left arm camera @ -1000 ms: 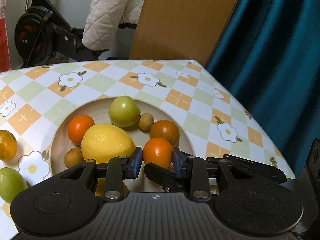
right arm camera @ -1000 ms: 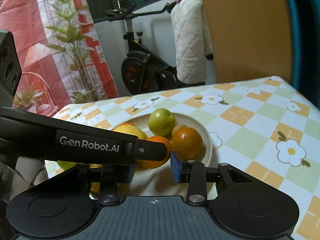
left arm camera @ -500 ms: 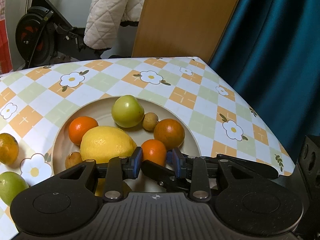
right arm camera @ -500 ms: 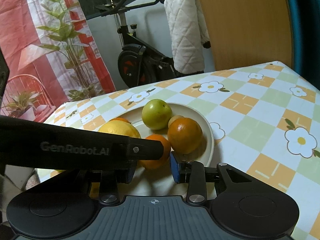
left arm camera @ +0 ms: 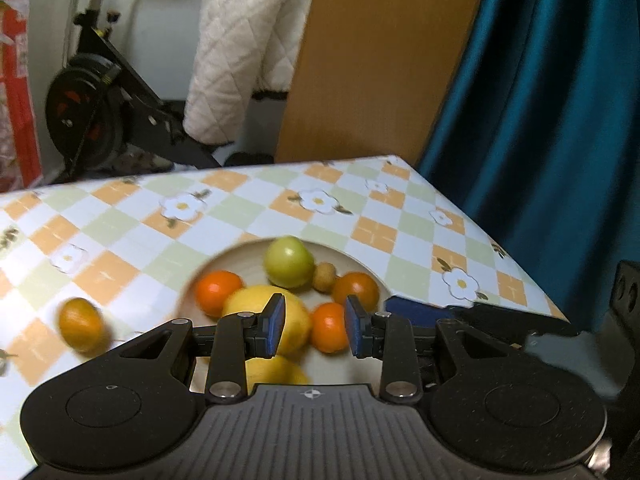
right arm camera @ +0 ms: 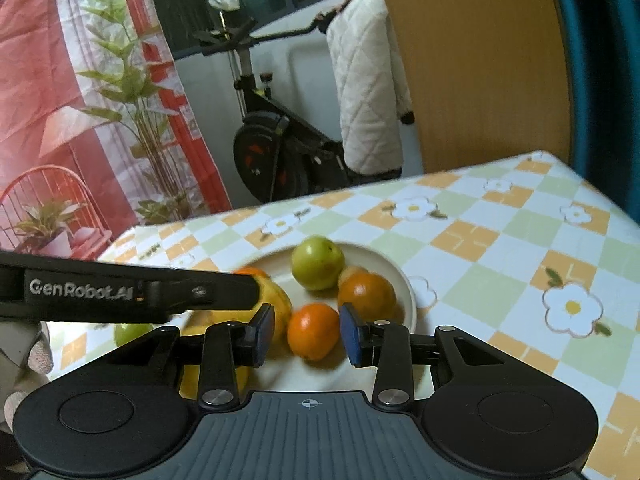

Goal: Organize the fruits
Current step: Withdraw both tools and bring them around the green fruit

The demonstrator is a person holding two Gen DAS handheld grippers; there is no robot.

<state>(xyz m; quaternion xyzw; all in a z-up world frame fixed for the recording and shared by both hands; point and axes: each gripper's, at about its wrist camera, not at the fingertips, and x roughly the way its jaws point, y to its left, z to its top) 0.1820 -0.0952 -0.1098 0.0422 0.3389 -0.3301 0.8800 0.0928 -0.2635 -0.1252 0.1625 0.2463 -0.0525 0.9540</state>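
left wrist: above plate (left arm camera: pixel 208 276), forward | right wrist: same plate (right arm camera: pixel 406 292), close

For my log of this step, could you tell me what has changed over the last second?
Both tongs, left and right, have pulled back and up from the plate, open and empty. The small orange and other fruit stayed put.

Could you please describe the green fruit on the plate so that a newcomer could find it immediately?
Find the round cream plate on the flowered checked tablecloth. At its far side sits the green fruit, the only green thing on it, beside oranges and a lemon.
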